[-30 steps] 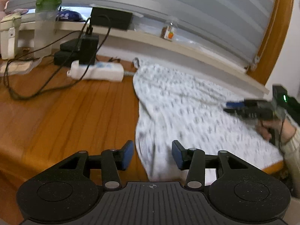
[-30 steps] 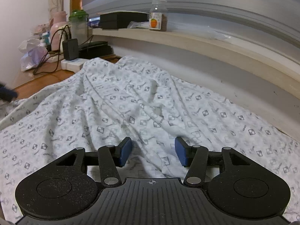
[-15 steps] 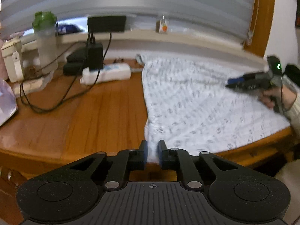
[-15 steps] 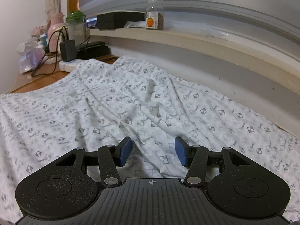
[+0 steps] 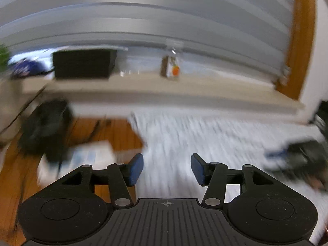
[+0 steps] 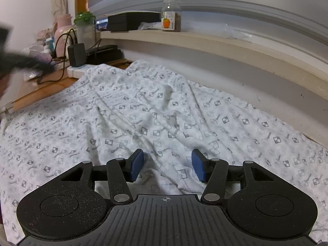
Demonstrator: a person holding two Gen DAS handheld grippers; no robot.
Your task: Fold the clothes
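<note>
a white cotton garment printed with small grey squares [image 6: 143, 110] lay spread on the wooden bench [image 5: 86, 131], both the left gripper [image 5: 167, 169] and right gripper [image 6: 167, 165] with jaws open and empty, the left's just reopened, so folding looked barely begun and next needed an edge gripped.

The left gripper [image 5: 167, 169] has just been opening; its fingers stand apart with nothing gripped. The right gripper [image 6: 167, 165] hangs half open, tilted downward.
</note>
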